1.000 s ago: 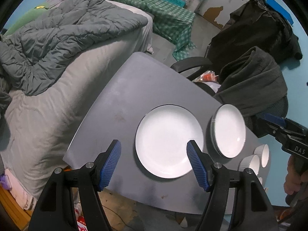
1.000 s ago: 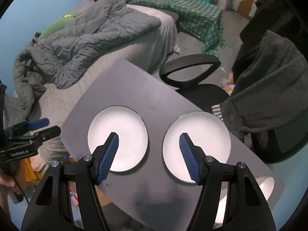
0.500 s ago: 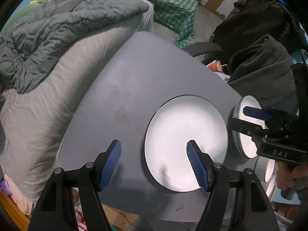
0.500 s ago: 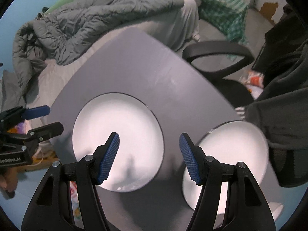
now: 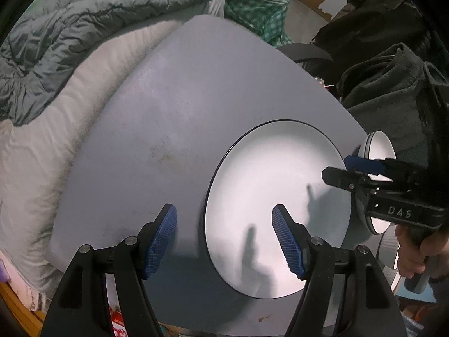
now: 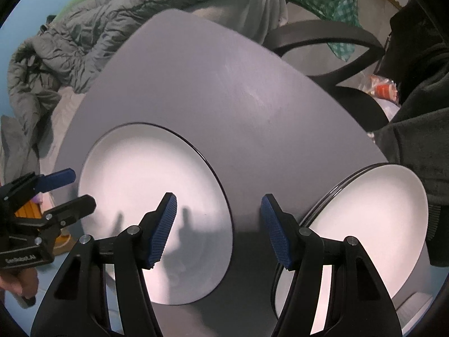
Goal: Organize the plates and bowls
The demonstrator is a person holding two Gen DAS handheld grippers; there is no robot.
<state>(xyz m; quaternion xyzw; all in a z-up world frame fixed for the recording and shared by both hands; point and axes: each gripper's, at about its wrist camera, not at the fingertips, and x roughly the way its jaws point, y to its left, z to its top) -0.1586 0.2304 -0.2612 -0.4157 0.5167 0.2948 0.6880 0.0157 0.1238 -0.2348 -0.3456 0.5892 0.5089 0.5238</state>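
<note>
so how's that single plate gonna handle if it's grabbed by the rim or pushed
The single plate looks like glazed ceramic with a glossy face, so probably stiff, fairly heavy for its size, and slippery between pads. It lies flat on the smooth table, so a push would likely slide it, not tip it. Its low rim leaves little to grip, and a drop could chip it.

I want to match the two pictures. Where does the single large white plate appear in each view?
Left wrist view: the single large white plate lies right of centre, in the lower half, its left rim between the left claw fingers.
Right wrist view: the same plate lies left of centre, in the lower half, its right rim between the right claw fingers.
Shared landmark: the stack of white plates lies to its right in both views.
</note>
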